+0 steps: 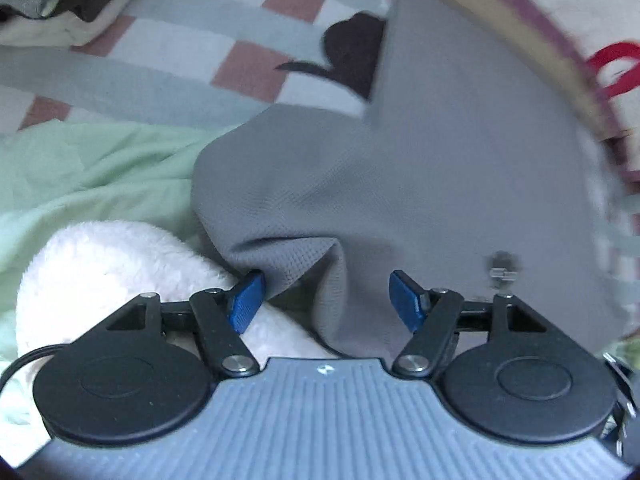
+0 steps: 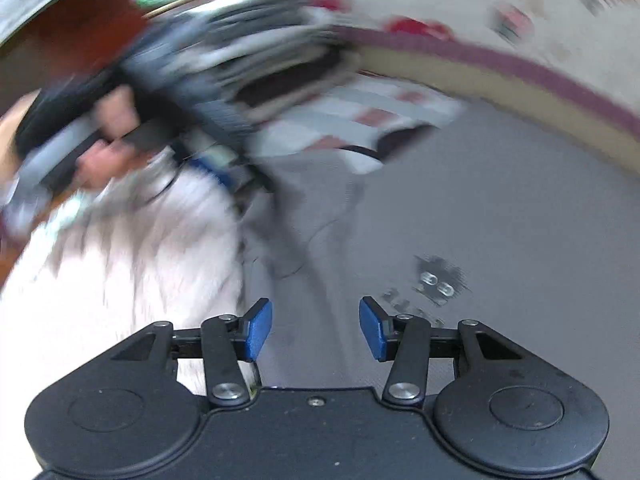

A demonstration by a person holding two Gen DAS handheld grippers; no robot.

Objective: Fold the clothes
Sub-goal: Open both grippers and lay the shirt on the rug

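One grey waffle-knit garment [image 1: 440, 184] lay spread on the checked pink-and-grey bedcover [image 1: 168, 40], apparently laid out for folding, beside one fluffy white fleece item [image 1: 120, 272] and one pale green sheet [image 1: 92, 168]. The left gripper [image 1: 326, 296] hovered with jaws apart over a raised grey fold, gripping nothing. The right gripper [image 2: 316, 328], also open and empty, hung over the same cloth; blur obscured the hand [image 2: 108, 140] beyond.

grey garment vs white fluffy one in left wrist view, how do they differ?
The grey garment is a smooth, fine knit with a small printed mark; the white fluffy garment is plush and plain. Grey spreads across more of the view; white is bunched beside it. Both lie on the bed, ungripped.
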